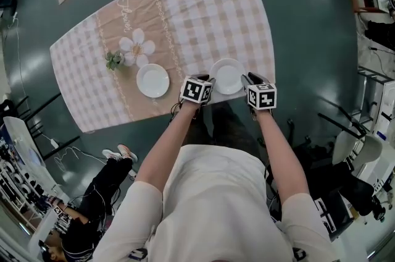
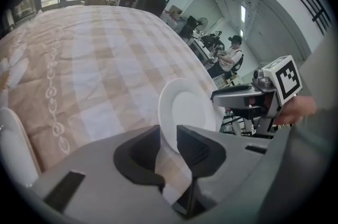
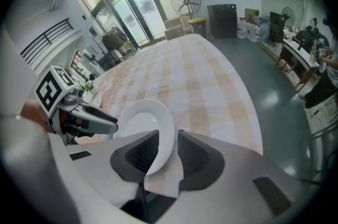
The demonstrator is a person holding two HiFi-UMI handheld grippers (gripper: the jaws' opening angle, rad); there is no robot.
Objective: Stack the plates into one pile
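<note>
On the beige checked tablecloth (image 1: 203, 13), the nearer round white ceramic plate (image 1: 228, 75) sits with opposite rims between the spread jaws of left gripper (image 2: 168, 138) and right gripper (image 3: 168, 146) (neither clamps yet), likely for a level lift; the other plate (image 1: 152, 80) lies left of both.

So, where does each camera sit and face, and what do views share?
Head view: on the head, facing down at the cloth, far plate and near plate; arms, left gripper and right gripper show.
Left gripper view: on the left gripper, facing along its jaws at the near plate; right gripper shows.
Right gripper view: on the right gripper, facing that plate; left gripper shows.
Shared: near plate, all three.
</note>
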